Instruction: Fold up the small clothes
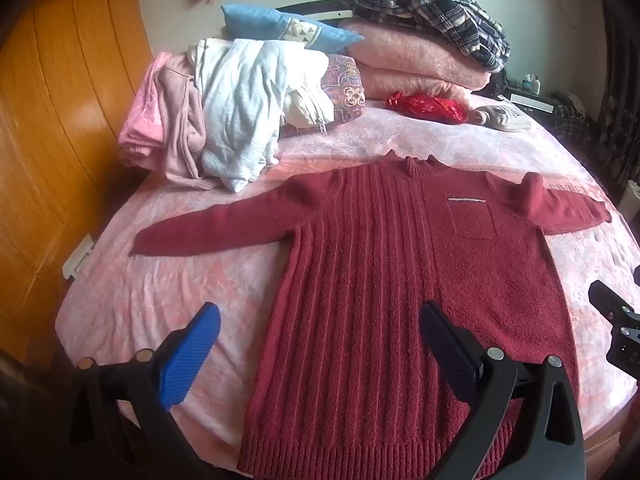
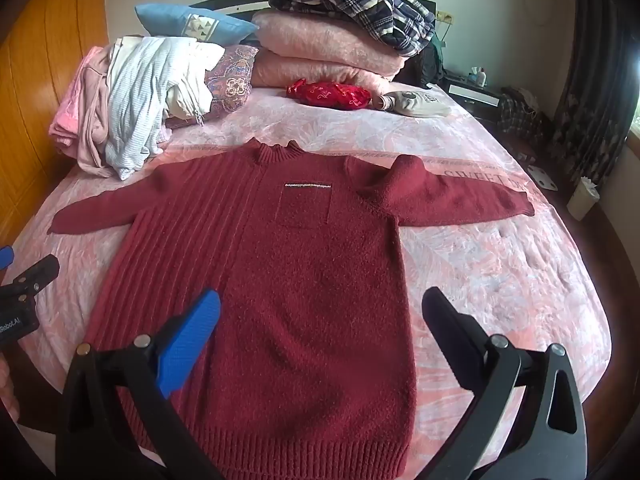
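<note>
Left wrist view: red sweater [image 1: 400, 280] lies flat, front up, on the pink bed [image 1: 160, 288], collar away from us, hem at the near edge. Both sleeves are spread out to the sides; the right sleeve [image 2: 460, 196] has a bump near the shoulder, otherwise it lies smooth.

Left hand-held gripper [image 1: 320, 344] is released, fingers wide apart, hanging over the lower left part of the sweater, holding nothing. Blue pad [image 1: 192, 356] sits over bare bedding just beside the sweater's edge, the dark finger over the knit. Can't tell contact from here; looks like it's above the fabric.

Right hand-held gripper [image 2: 320, 340] is also released and empty, over the lower right part of the body, near the hem.

Progress: I'd say spread-out is done, folding not started. No fold in body or sleeves yet. Left to do: sleeves in, sides in, hem up to the collar, probably.

Other stuff: heap of pale clothes [image 1: 224, 112] at the far left of the bed, folded pink blankets [image 1: 420, 60] with a plaid garment [image 1: 432, 12] on top at the headboard. Well apart from the sweater.
</note>
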`<action>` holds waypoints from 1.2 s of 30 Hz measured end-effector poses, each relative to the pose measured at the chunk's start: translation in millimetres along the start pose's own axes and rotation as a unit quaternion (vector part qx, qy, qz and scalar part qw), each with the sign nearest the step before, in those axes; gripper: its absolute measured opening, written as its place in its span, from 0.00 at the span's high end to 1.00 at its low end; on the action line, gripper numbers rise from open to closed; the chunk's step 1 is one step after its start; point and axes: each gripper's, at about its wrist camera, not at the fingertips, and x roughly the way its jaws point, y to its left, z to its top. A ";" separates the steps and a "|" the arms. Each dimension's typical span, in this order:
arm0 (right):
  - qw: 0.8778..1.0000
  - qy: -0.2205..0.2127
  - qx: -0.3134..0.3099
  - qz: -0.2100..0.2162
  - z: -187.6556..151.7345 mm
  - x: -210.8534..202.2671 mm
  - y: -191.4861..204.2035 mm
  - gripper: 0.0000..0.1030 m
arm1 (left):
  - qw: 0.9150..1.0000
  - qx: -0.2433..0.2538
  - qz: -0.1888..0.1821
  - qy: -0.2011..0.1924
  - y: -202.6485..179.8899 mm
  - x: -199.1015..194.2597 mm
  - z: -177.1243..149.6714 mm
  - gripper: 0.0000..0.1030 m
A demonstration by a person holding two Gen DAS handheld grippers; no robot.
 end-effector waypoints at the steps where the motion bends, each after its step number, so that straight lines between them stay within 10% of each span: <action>1: 1.000 0.001 0.000 0.000 -0.2 0.1 -0.2 0.03 | 1.000 0.001 0.000 0.002 0.6 0.3 3.2 0.04; 36: 1.000 0.002 0.002 0.002 1.7 0.6 2.8 0.03 | 1.000 -0.001 -0.001 -0.007 -0.4 -2.2 -1.6 0.04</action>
